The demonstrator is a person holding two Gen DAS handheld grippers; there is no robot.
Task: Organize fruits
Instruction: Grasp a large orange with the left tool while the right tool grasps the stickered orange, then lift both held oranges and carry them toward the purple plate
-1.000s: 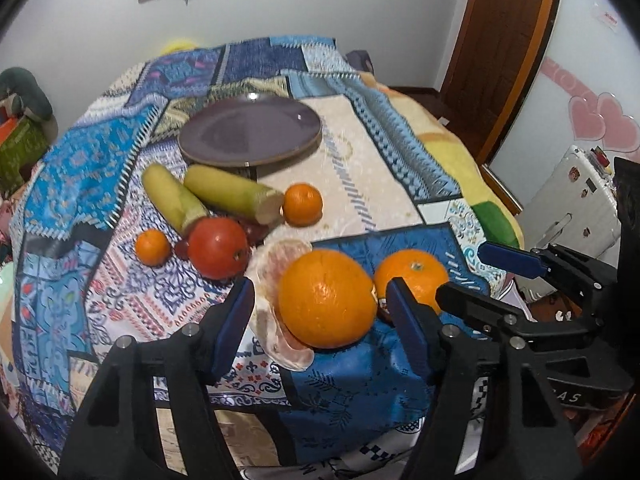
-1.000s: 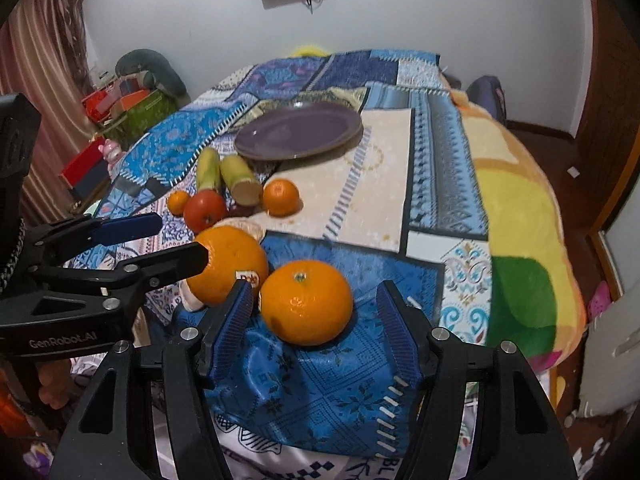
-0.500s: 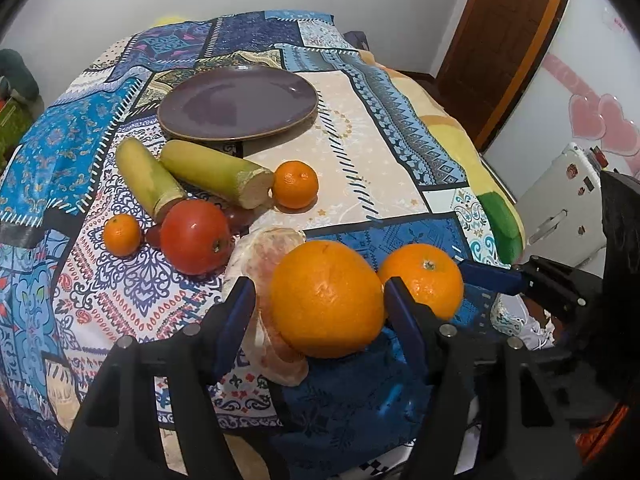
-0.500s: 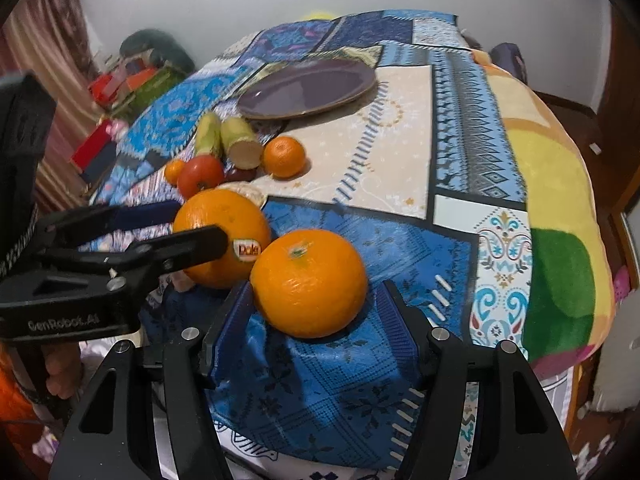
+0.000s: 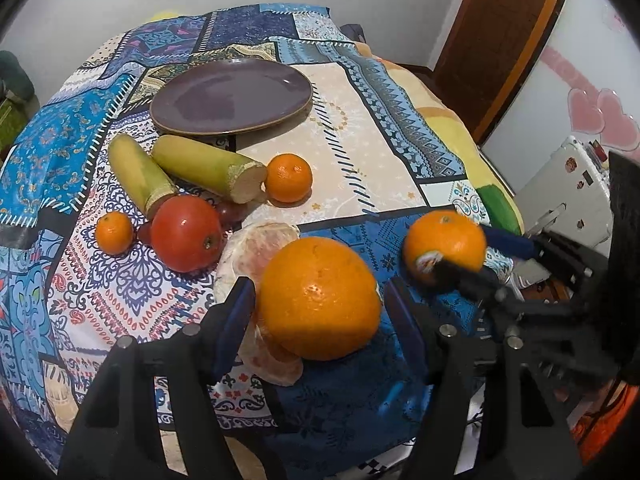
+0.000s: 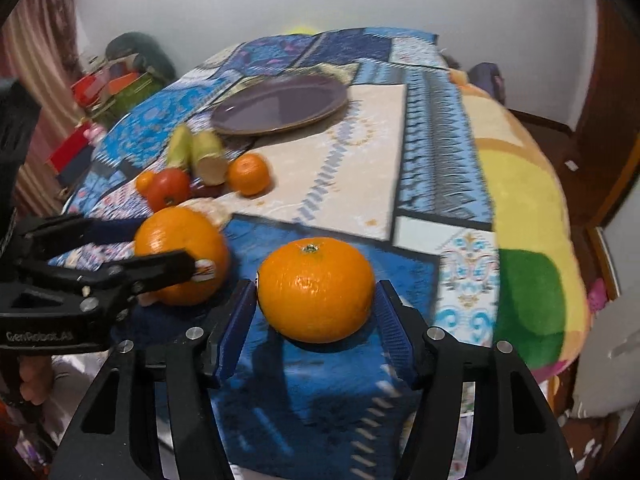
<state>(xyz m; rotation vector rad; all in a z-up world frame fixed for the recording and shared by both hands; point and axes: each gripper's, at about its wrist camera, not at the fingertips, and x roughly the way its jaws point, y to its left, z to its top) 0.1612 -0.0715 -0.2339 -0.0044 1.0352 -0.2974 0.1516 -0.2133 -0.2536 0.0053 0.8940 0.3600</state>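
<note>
My left gripper is shut on a large orange, its blue pads against both sides; this orange also shows in the right wrist view. My right gripper is shut on a smaller orange and holds it above the cloth; that orange also shows in the left wrist view. An empty purple plate lies at the far middle of the table.
On the patchwork cloth lie two sugarcane pieces, a red tomato, two small tangerines, dark grapes and a peeled pomelo piece. The table's right edge drops near a door.
Both grippers have closed on their oranges. The right gripper's orange has risen off the cloth; both cameras have moved forward over the table.
</note>
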